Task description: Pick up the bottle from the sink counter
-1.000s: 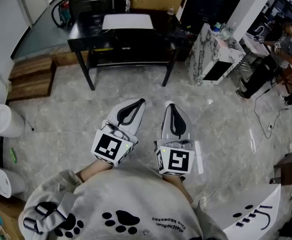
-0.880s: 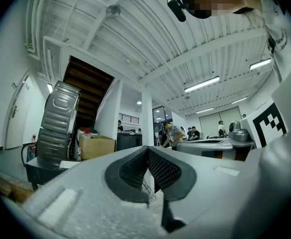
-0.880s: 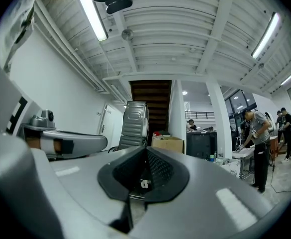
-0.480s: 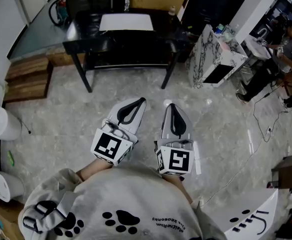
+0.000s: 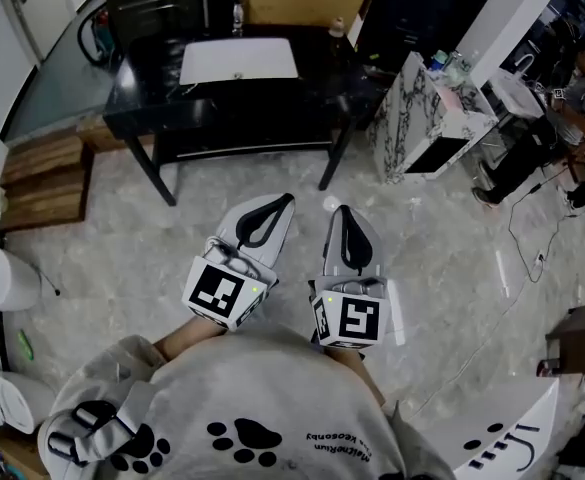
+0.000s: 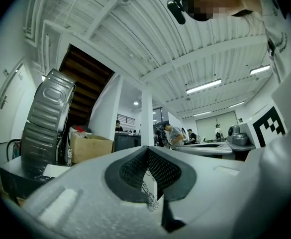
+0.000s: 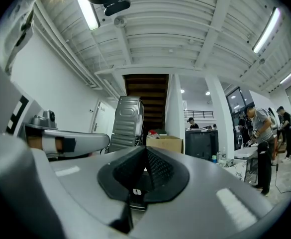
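Across the floor (image 5: 452,268) stands a black table (image 5: 142,78), and right of it a marble counter (image 5: 407,108). The left gripper (image 5: 280,201) and the right gripper (image 5: 342,211) are both closed and empty. A bottle (image 5: 435,61) stands at the counter's far edge, well apart from them.

Grey sweatshirt (image 5: 272,388) (black paw prints (image 5: 240,440)) faces black table (image 5: 252,103).

At twelve o'clock, the bottle-like thing (image 5: 237,15) on the black table (image 5: 142,80) is too small to identify.
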Available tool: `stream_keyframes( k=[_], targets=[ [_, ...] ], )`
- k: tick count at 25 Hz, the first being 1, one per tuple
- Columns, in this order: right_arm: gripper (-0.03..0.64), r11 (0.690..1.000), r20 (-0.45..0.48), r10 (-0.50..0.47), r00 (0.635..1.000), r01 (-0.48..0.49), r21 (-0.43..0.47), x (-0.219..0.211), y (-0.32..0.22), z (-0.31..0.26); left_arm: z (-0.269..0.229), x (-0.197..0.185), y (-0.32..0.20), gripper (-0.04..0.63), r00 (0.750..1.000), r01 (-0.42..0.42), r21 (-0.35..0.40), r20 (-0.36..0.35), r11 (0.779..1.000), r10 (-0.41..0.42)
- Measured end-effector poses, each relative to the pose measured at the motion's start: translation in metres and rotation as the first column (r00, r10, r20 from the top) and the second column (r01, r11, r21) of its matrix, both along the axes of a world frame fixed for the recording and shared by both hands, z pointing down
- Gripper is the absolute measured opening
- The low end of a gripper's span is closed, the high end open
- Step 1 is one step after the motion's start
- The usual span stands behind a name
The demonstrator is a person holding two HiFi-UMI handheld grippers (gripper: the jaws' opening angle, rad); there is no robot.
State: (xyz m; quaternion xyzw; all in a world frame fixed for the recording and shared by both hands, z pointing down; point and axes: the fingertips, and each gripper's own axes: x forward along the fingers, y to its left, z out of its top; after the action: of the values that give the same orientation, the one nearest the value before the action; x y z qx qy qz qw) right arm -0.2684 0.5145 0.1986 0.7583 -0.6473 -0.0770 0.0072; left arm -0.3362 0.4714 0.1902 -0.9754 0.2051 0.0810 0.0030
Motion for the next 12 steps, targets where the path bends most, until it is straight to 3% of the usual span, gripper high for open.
stream_keyframes(
  k=[12],
  targets=[
    [0.002, 0.997, 0.006, 0.073, 0.997, -0.073, -0.001, 0.033, -0.081, 0.005, 0.005, 0.038, -0.081, -0.002, 0.996, -0.09, -0.004, -0.008, 0.996, 0.089]
  ],
)
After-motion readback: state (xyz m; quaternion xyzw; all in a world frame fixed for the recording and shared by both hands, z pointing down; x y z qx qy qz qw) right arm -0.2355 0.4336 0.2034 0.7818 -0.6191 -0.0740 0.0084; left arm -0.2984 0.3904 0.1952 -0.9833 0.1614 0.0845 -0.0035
